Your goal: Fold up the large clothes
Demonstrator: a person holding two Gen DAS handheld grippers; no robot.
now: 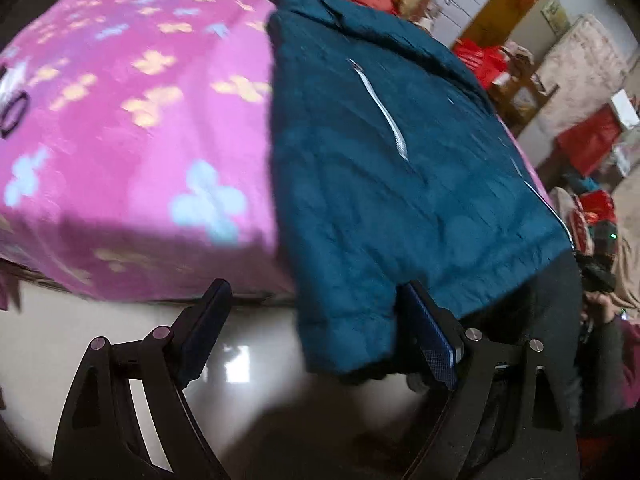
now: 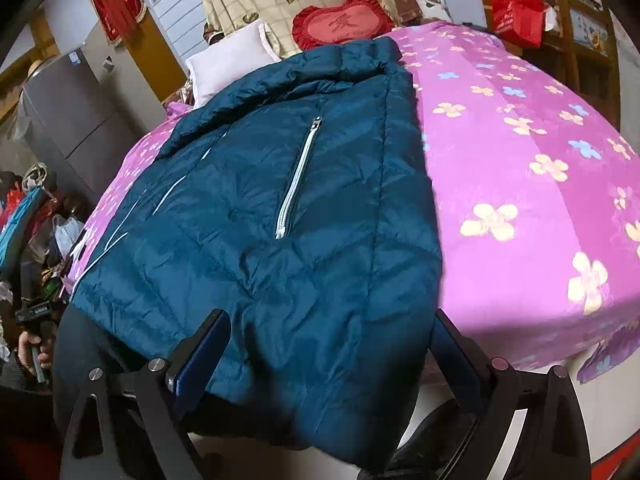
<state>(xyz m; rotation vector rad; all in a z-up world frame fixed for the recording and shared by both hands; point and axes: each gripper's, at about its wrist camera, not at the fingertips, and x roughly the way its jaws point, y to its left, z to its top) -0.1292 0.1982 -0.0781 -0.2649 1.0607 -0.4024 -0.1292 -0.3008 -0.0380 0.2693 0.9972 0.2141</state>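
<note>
Clearly the teal jacket is soft, puffy and fairly light for its bulk, and I judge its shiny quilted shell will slide between smooth pads and slump wherever it goes unsupported. I would take it at the stitched bottom hem, where the layers bunch thick enough to bite, one gripper to each side, rather than on the slick middle panel.

It lies lengthwise on the bed, over the pink flowered bedspread, collar toward the pillows and hem hanging over the near edge above the pale floor. It looks already folded in on itself along its length, with a pale zipper running down the upper face and thin light piping near one side.

My left gripper stands spread wide, the drooping hem corner between its fingers but not pinched. My right gripper is spread too, straddling the hem's wider part, nothing clamped.
</note>
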